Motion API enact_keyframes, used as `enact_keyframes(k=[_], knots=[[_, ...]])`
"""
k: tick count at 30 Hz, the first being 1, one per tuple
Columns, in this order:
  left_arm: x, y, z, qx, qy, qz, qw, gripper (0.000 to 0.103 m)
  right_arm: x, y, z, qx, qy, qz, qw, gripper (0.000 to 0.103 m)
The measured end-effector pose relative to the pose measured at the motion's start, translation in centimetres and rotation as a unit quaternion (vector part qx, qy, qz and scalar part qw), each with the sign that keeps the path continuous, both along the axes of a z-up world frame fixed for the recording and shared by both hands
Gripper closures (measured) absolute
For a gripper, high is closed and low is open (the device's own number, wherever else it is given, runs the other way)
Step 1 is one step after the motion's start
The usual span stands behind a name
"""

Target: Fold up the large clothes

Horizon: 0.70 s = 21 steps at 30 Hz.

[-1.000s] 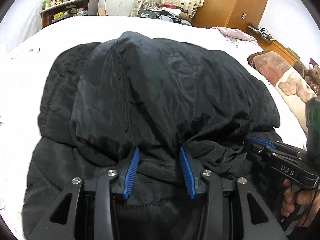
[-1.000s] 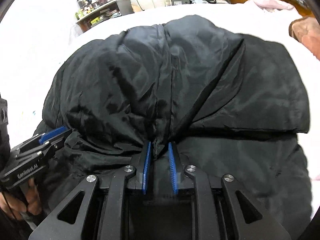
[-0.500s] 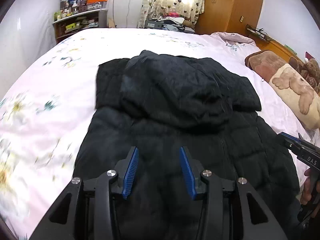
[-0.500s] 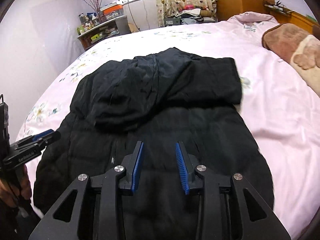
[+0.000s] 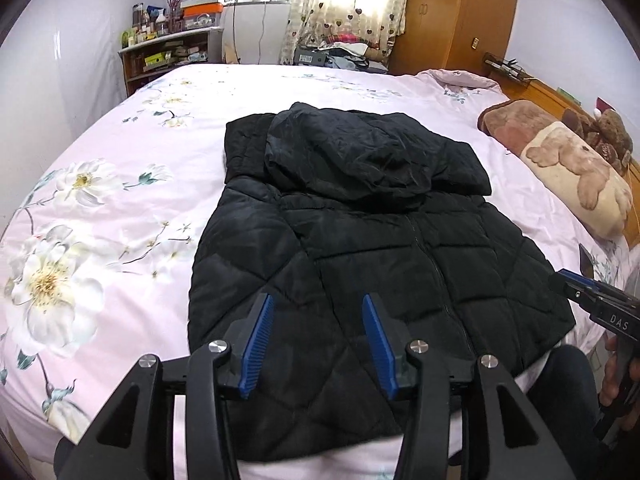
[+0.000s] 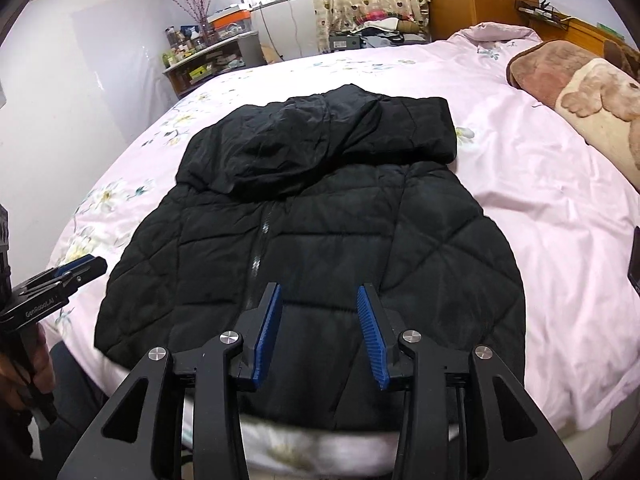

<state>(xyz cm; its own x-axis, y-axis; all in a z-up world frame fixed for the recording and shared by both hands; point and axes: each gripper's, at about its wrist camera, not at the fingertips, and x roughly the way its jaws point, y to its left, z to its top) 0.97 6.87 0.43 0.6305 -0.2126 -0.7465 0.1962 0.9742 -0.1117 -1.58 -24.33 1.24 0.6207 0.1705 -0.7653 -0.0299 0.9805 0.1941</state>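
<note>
Black quilted jacket point(image 5: 372, 248) flat on floral bed point(image 5: 120, 208), frame centre, hood folded down over chest. Left tool point(image 5: 318, 340) and right tool point(image 6: 319, 330) both spread wide, gripping nothing, at frame bottom.

Black tongs point(image 5: 318, 344), blue ribbed pads point(image 6: 268, 336), silver screws; grip lettering "DAS", perhaps cropped.

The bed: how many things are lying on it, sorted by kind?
Black quilted jackets: 1
Bear-print pillows: 1
Teddy bears: 1
Total: 3, all on the floral bedsheet. Both grippers, left and right, are open, holding nothing.
</note>
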Motion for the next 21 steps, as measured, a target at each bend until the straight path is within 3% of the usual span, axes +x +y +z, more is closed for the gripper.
enact_keyframes(k=[9,21], knots=[[-1.9,1.3,-0.2,0.009,-0.003,0.011,0.9999,0.051,-2.1,-0.6,-0.5,0.001,0.006,-0.01,1.0,0.062],[-1.4,3.2,-2.4,0.02,0.016,0.036,0.999,0.049,-2.2,-3.2,-1.7,0.007,0.017,-0.045,0.999,0.059]])
